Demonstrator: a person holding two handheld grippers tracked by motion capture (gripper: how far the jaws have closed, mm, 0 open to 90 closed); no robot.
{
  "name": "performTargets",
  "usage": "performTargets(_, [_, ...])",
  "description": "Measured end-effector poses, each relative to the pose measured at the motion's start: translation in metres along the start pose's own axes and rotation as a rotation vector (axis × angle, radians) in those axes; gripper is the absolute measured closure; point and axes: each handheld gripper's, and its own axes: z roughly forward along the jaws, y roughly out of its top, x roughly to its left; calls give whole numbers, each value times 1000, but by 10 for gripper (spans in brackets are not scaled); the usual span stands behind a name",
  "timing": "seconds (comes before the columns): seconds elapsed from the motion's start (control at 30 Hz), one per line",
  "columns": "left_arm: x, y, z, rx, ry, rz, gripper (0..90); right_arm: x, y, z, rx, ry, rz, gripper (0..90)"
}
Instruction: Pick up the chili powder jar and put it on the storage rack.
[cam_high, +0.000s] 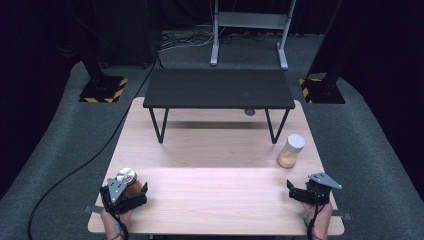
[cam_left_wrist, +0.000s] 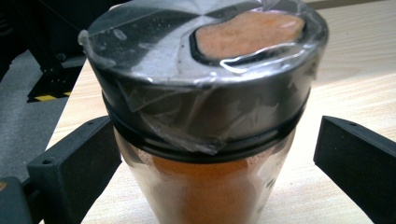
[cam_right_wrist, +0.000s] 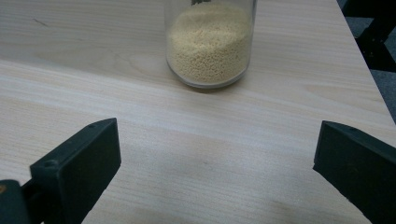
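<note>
A glass jar of orange powder (cam_left_wrist: 205, 186) with a metal shaker lid (cam_high: 126, 175) wrapped in clear film stands near the table's front left corner. My left gripper (cam_high: 125, 195) is open around it: the jar sits between the two black jaws, and a gap shows beside the right-hand jaw in the left gripper view. A second jar, with yellow grains (cam_right_wrist: 208, 44) and a white cap (cam_high: 295, 142), stands at the right side of the table. My right gripper (cam_high: 305, 191) is open and holds nothing, a short way in front of that jar.
A low black bench (cam_high: 218, 88) on thin legs spans the back of the wooden table (cam_high: 215, 200). A metal stand (cam_high: 248, 30) and floor cables lie beyond. The table's right edge (cam_right_wrist: 369, 74) runs close to the yellow jar.
</note>
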Motion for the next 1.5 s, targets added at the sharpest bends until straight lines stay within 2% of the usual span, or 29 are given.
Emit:
performTargets(0.27, [1,4,3,18,-3,-2,1,1,1,0,4,-3,-2,0])
performTargets(0.4, [4,6,5,26,-12,-23,1,1,2,1,11,1,-12,0])
performTargets(0.57, [3,6,6,24,-4,-19,3,1,2,1,9,0,-8,0])
performTargets(0.63, [3,5,5,18,-8,-12,68,1,2,1,10,-2,-9,0])
performTargets(0.8, [-3,4,4,16,16,10,147,1,2,1,12,-1,-12,0])
performTargets(1.07, [0,6,5,25,20,-26,263,2,4,2,21,0,-20,0])
performTargets(1.2, [1,6,5,24,21,-35,299,1,4,2,24,2,-21,0])
performTargets(1.5, [5,6,5,24,-1,-37,306,1,4,3,24,4,-24,0])
